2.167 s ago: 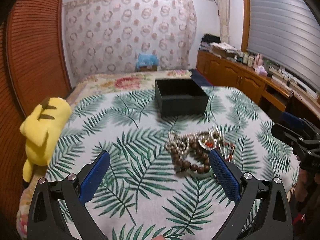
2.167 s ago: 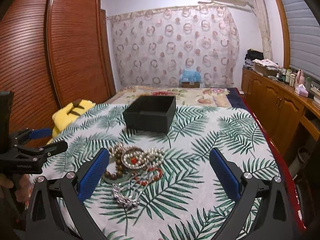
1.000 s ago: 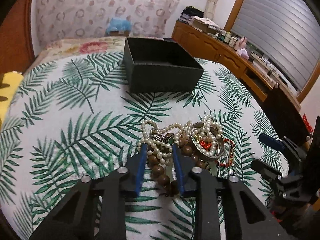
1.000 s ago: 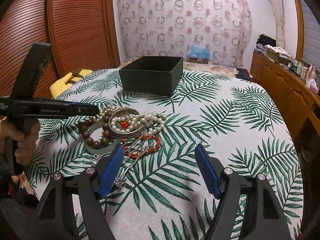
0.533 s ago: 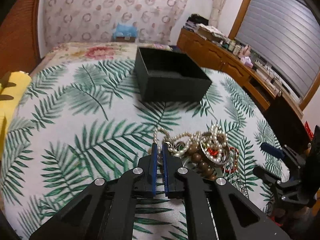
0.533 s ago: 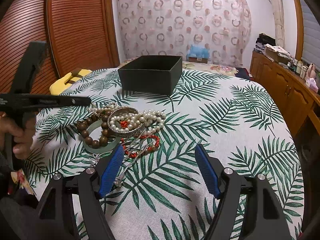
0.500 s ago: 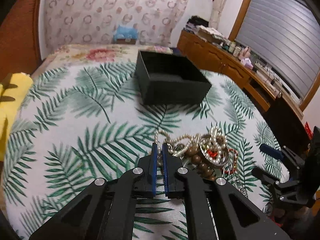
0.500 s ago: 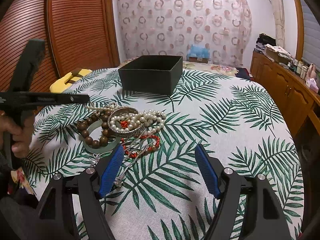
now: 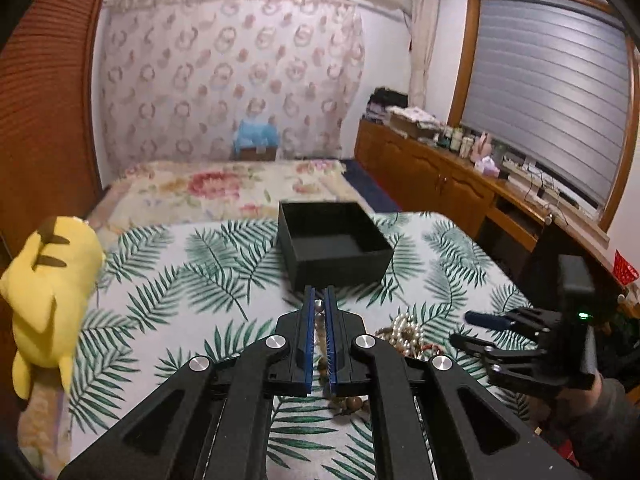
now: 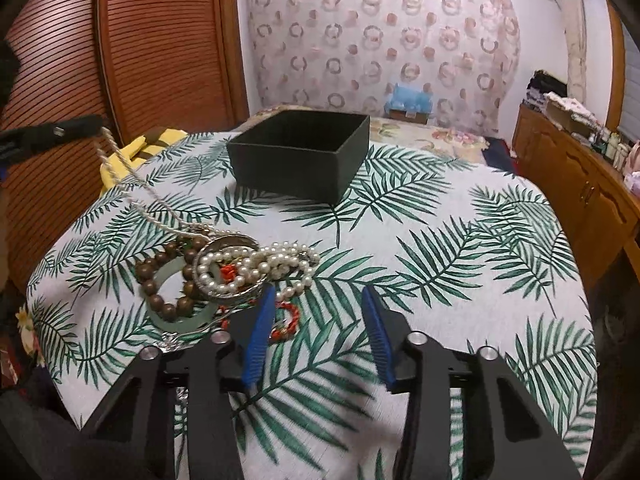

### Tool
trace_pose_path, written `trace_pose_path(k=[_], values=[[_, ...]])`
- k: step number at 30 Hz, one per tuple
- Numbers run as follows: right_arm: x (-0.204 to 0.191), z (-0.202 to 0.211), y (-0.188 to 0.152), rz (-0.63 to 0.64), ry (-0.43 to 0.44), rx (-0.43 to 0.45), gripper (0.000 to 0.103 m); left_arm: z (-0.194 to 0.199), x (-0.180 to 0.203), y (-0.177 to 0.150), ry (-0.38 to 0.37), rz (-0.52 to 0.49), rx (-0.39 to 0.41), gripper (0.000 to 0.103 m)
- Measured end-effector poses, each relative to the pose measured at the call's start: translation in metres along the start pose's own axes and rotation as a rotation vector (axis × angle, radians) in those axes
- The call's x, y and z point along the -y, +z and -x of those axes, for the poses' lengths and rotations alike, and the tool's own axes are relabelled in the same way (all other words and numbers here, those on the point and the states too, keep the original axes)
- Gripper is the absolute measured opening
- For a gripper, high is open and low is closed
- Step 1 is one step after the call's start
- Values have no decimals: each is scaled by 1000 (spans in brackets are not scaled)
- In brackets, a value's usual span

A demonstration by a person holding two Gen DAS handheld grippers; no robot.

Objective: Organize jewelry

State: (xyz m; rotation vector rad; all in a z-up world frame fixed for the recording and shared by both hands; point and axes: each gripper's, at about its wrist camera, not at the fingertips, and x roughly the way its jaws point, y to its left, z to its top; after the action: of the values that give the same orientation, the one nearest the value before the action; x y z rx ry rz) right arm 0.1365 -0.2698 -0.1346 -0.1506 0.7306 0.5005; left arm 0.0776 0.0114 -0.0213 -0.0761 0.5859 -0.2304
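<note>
Pearl necklace point(image 10: 132, 180) pinched in left gripper point(image 9: 319, 306), strand trailing down to jewelry pile point(image 10: 224, 272) near left of desk point(image 10: 460, 248). Limp, light, probably snags. Right gripper point(image 10: 316, 316) wide, empty. Black box point(image 10: 300, 156) far side.

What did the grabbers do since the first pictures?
The left gripper came down to the jewelry pile, shut on a pearl necklace and lifted it, so the strand now stretches up from the pile. The right gripper narrowed a little and moved closer to the pile, and it is open. The black box and the yellow plush toy stayed put.
</note>
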Motion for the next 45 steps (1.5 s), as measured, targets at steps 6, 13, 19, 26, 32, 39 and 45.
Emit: trace_pose_path(k=[6, 13, 19, 26, 32, 39, 45], values=[[7, -27, 15, -12, 38, -65, 32, 14, -1, 5, 13, -3, 39, 4], [2, -56, 25, 17, 64, -153, 25, 18, -1, 5, 20, -9, 48, 4], [-8, -63, 32, 72, 25, -198, 25, 18, -1, 5, 20, -8, 43, 4], [-12, -70, 39, 72, 28, -216, 25, 11, -3, -1, 17, -9, 21, 4], [-15, -73, 43, 120, 12, -250, 20, 8, -2, -2, 21, -12, 15, 4], [-1, -70, 44, 111, -9, -253, 8, 7, -2, -3, 25, -18, 15, 4], [2, -43, 58, 107, -27, -145, 8, 7, -3, 0, 27, -20, 18, 4]])
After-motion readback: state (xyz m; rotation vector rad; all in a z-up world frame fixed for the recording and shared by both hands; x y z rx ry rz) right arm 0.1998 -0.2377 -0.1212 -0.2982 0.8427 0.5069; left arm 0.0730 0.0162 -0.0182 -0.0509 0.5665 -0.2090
